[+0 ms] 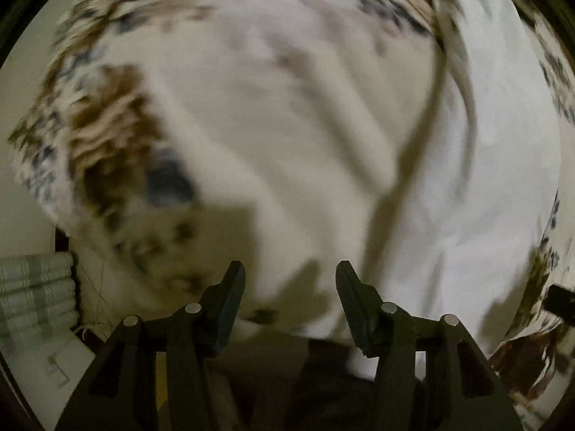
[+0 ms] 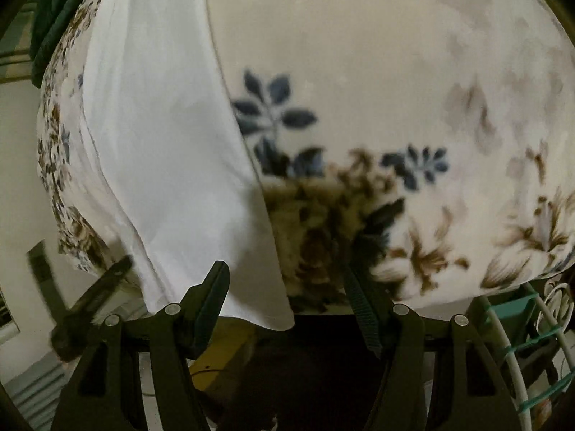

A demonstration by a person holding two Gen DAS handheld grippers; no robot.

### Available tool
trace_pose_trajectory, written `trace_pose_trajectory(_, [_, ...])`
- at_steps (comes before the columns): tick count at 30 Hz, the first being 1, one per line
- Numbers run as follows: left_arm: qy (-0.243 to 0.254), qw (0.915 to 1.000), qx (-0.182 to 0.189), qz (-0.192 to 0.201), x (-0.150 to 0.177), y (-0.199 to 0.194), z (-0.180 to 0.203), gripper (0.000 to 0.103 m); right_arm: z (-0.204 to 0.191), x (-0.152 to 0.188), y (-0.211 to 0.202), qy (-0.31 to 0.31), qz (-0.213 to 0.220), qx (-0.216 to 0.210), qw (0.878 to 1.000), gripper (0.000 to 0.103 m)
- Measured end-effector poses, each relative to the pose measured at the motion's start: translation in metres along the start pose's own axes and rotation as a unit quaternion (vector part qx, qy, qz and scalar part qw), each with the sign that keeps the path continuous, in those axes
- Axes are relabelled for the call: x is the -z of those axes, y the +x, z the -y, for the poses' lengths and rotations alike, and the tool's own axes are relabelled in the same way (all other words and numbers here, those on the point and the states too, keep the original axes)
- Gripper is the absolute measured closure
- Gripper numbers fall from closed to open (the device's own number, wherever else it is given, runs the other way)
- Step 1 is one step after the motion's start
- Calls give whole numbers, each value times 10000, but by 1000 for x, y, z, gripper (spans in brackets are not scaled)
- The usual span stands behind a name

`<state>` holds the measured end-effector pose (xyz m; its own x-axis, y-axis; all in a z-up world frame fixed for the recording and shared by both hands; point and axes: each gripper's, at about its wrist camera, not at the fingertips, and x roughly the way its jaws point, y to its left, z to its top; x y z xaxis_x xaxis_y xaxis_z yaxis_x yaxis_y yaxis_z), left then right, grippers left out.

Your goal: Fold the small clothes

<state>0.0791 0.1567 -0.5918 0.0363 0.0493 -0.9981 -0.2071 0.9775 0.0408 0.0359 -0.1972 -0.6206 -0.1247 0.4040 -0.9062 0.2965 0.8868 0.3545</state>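
Observation:
A white garment [image 1: 485,179] lies on a cream blanket with blue and brown flowers [image 1: 107,136]; the left wrist view is blurred by motion. My left gripper [image 1: 290,269] is open and empty, just above the garment's near edge. In the right wrist view the white garment [image 2: 161,151] hangs over the flowered blanket [image 2: 395,89], with its lower corner by my fingers. My right gripper [image 2: 285,269] is open and empty, its left finger [image 2: 212,287] over the garment's corner. The left gripper's dark finger [image 2: 93,298] shows at lower left of the right wrist view.
A folded green-striped cloth stack [image 1: 36,287] sits at lower left. A dark green garment [image 2: 57,10] lies at the blanket's top left. A white wire basket with teal ties [image 2: 521,341] stands at lower right. The blanket's front edge drops to a dark floor [image 2: 305,359].

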Motion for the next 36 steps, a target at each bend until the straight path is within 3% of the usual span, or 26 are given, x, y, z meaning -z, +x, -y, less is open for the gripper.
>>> trace_pose_trajectory(4, [-166,9991,374,111,1,-15,-2,53,-1,8,21,7,-22,-61,10000,35])
trace_pose_trajectory(7, [35,9970,752,160,1,-20,28,53,-5,10,38,124,-76,-65,9999,35])
trace_pose_trajectory(10, [348,9958,827,187,4,-13,68,53,-15,11,53,215,-8,-5,9998,37])
trace_pose_trajectory(12, [637,9962,536,260,7,-1,93,53,-30,10,59,164,148,161,9996,55])
trace_pose_trajectory(13, [749,9964,280,274,7,6,101,53,-32,11,59,102,196,255,9994,72])
trace_pose_trajectory(16, [617,9965,-481,292,5,21,89,52,-40,14,62,37,257,342,9991,80])
trace_pose_trajectory(20, [-233,9969,-692,308,8,15,15,51,-31,15,58,71,183,339,9992,80])
trace_pose_trajectory(23, [-695,9960,-522,224,10,8,-17,53,-26,15,55,122,128,231,9996,79])
trace_pose_trajectory(25, [-807,9963,-101,288,8,3,-19,53,-26,14,57,130,112,187,9997,79])
trace_pose_trajectory(27, [-652,9969,305,316,8,5,-14,53,-28,14,60,142,136,171,9997,79])
trace_pose_trajectory(29, [-434,9979,438,200,1,14,2,53,-29,15,58,89,188,251,9995,81])
trace_pose_trajectory(31, [-156,9988,469,22,-4,35,21,53,-35,17,59,23,267,305,9992,89])
trace_pose_trajectory(32, [-80,9988,479,-36,-5,42,29,58,-38,18,59,-4,286,346,9990,90])
trace_pose_trajectory(33, [-65,9984,553,-23,-4,44,38,86,-42,19,61,-18,294,370,9989,90])
trace_pose_trajectory(34, [-80,9975,697,38,-3,44,42,96,-43,20,60,-21,305,374,9988,95])
trace_pose_trajectory(36, [8,9973,674,298,0,33,51,101,-45,21,58,-21,376,381,9986,100])
